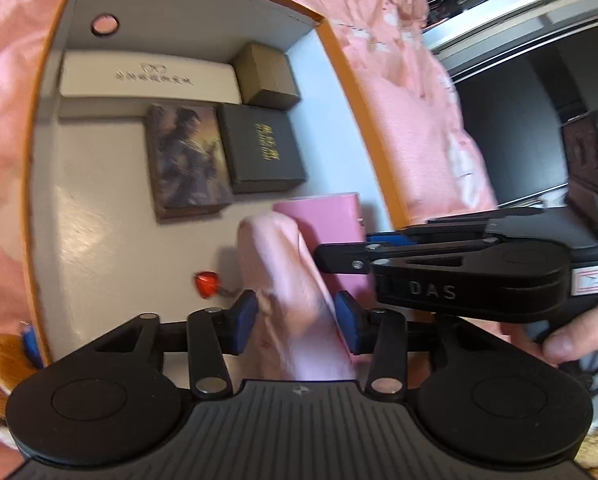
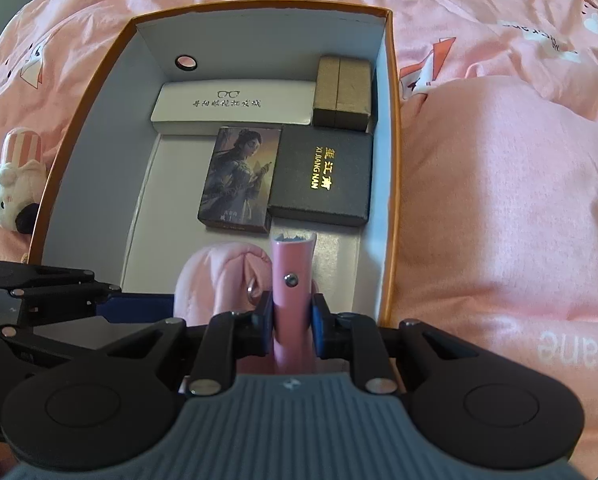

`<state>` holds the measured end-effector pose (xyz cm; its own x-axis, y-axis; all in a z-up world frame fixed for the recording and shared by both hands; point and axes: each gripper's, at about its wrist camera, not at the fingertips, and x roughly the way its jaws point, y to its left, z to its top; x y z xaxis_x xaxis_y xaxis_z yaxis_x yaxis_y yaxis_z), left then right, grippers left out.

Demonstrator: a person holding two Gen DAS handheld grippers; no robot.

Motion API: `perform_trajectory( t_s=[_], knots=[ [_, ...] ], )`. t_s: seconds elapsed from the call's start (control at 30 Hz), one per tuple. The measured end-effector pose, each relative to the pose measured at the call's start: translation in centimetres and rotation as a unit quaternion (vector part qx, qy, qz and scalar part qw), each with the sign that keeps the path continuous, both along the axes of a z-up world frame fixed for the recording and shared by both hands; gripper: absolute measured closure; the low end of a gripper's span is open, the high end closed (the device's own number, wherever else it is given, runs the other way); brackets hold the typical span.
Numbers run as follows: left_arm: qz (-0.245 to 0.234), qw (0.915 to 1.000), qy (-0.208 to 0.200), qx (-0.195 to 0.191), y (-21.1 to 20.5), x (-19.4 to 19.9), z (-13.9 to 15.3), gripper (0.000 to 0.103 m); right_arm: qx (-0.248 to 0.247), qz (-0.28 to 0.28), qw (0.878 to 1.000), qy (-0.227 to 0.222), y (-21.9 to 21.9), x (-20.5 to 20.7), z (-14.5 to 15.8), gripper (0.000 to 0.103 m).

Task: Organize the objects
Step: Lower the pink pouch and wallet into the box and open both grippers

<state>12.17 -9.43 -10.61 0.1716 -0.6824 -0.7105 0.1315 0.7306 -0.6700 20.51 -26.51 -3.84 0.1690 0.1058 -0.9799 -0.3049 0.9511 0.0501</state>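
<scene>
Left wrist view: looking down into an orange-rimmed box [image 1: 331,36] sitting on pink bedding [image 1: 411,92]. Left gripper [image 1: 295,322] clamped on a soft pink plush thing [image 1: 283,280], blue pads [image 1: 245,316] pressing it from both sides, held over the near part of the box floor. Right beside it, right gripper [image 1: 339,256] coming in sideways from the right, closed on a pink case [image 1: 331,216], also inside the box near its right wall. Along the far wall of the box: a long white glasses case [image 1: 147,76], with a small brown carton [image 1: 267,76] in the far right corner. Just in front of those, a picture box [image 1: 187,160] with a dark box with gold lettering [image 1: 265,148] touching its right side. Small red heart charm [image 1: 206,283] on the box floor just left of the plush. Bit blurry overall.

Right wrist view: same box [image 2: 395,160], seen straight on. Right gripper [image 2: 290,328] pinching the pink case [image 2: 293,272] edge-on between its blue pads, low over the near end of the box, just short of the picture box [image 2: 241,176] and dark box [image 2: 323,172]. Pink plush [image 2: 215,276] touching the case's left side, with the left gripper [image 2: 59,296] reaching in from the left; can't tell its grip from here. White glasses case [image 2: 231,102] and brown carton [image 2: 343,88] against the far wall. Outside the box, off its left wall, a striped plush toy [image 2: 17,176] lying on the bedding [image 2: 499,200].
</scene>
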Motion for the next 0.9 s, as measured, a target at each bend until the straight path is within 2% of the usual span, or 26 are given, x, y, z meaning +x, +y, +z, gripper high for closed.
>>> perform_trajectory(
  t_s=[0.07,0.13,0.27,0.4,0.53,0.73,0.9],
  knots=[
    [-0.001,0.9999,0.005,-0.011,-0.1,0.2,-0.3,0.069,-0.006,0.005,1.000,0.005,0.0,0.0,0.0,0.083],
    [-0.009,0.9998,-0.017,0.002,-0.6,0.4,-0.2,0.073,-0.009,0.006,1.000,0.011,0.0,0.2,0.0,0.083],
    [-0.014,0.9988,-0.042,0.019,-1.3,0.7,0.5,0.073,-0.024,0.009,1.000,0.010,0.2,0.5,-0.1,0.083],
    [-0.009,0.9991,-0.039,0.011,-1.2,1.2,0.3,0.068,-0.043,0.022,0.999,0.007,0.6,0.8,-0.1,0.084],
    [-0.015,0.9989,-0.044,0.008,-1.1,1.3,0.5,0.052,-0.047,0.025,0.999,0.006,0.8,0.9,-0.2,0.084],
    [-0.022,0.9982,-0.052,0.020,-1.8,1.4,0.4,0.047,-0.042,0.026,0.999,-0.007,0.6,0.6,0.3,0.079],
    [-0.035,0.9962,-0.068,0.041,-2.1,1.2,0.6,0.064,-0.022,0.017,0.999,-0.015,-0.2,0.4,0.8,0.083]
  ],
)
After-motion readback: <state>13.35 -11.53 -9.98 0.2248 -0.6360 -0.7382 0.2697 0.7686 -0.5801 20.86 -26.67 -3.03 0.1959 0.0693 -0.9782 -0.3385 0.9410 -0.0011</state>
